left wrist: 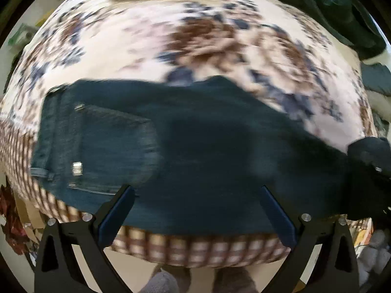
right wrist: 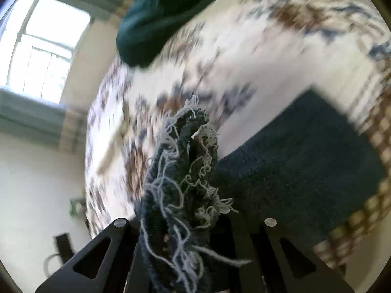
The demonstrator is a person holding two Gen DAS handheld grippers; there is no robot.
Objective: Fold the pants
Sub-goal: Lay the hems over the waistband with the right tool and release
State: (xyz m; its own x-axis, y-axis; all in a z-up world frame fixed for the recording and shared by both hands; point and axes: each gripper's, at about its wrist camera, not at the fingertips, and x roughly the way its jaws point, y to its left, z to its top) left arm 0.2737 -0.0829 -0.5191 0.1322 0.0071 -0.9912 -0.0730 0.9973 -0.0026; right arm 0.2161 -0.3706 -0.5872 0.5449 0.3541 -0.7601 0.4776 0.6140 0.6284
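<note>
Dark blue jeans (left wrist: 171, 141) lie across the near edge of a bed with a floral cover, waistband and back pocket at the left, legs running off to the right. My left gripper (left wrist: 195, 195) is open above the jeans, near the bed's front edge, holding nothing. My right gripper (right wrist: 185, 222) is shut on the frayed leg hems (right wrist: 185, 161) of the jeans, bunched between its fingers and lifted; the rest of the jeans (right wrist: 305, 166) stretch away to the right. The right gripper (left wrist: 369, 156) also shows at the right edge of the left wrist view. Both views are motion-blurred.
The floral bed cover (left wrist: 195, 36) has a checked border (left wrist: 195, 249) at the front edge. A dark green garment (left wrist: 330, 7) lies at the far right of the bed and also shows in the right wrist view (right wrist: 156, 24). A window (right wrist: 44, 48) is on the left.
</note>
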